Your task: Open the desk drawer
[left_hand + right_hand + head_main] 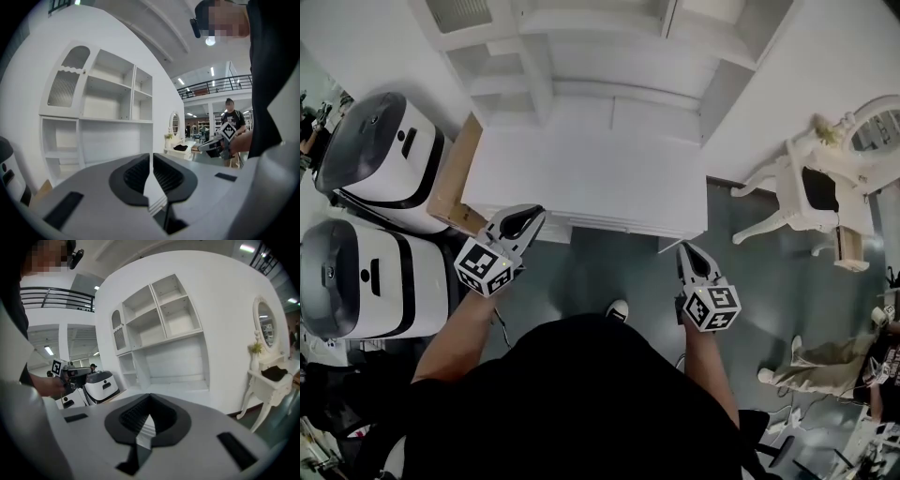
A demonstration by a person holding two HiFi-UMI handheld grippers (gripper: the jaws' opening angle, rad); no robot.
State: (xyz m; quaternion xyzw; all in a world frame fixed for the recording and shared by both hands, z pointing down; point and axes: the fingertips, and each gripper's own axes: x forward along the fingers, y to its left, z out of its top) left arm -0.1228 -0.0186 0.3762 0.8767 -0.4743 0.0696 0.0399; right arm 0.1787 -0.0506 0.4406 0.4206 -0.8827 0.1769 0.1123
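From the head view, the person stands facing the white counter [581,178], which has a shelf unit [581,56] rising from its back. Both hands are held out short of the front edge, probably so either one can drop to the drawer face. The left tool [530,220] reaches the counter's near left corner. The right tool [687,253] hangs just off the near right corner, over the floor. The drawer should sit under that front edge, but the steep downward angle hides its face, so I cannot pick it out or find a handle. It looks unopened, since nothing juts toward the person. Two white-and-black machines [384,159] and a cardboard box [455,178] crowd the left side.

In the left gripper view, the left tool [151,161] has its jaws together with nothing between them. It points roughly level at the shelves [108,117], above where a drawer would be. The right tool [220,143] shows off to the side.

In the right gripper view, the right tool [149,401] is likewise closed and empty, aimed over the counter top [178,385]. A white dressing table [269,376] stands well off to the right. Both tools will likely need to part and come lower before a pull.
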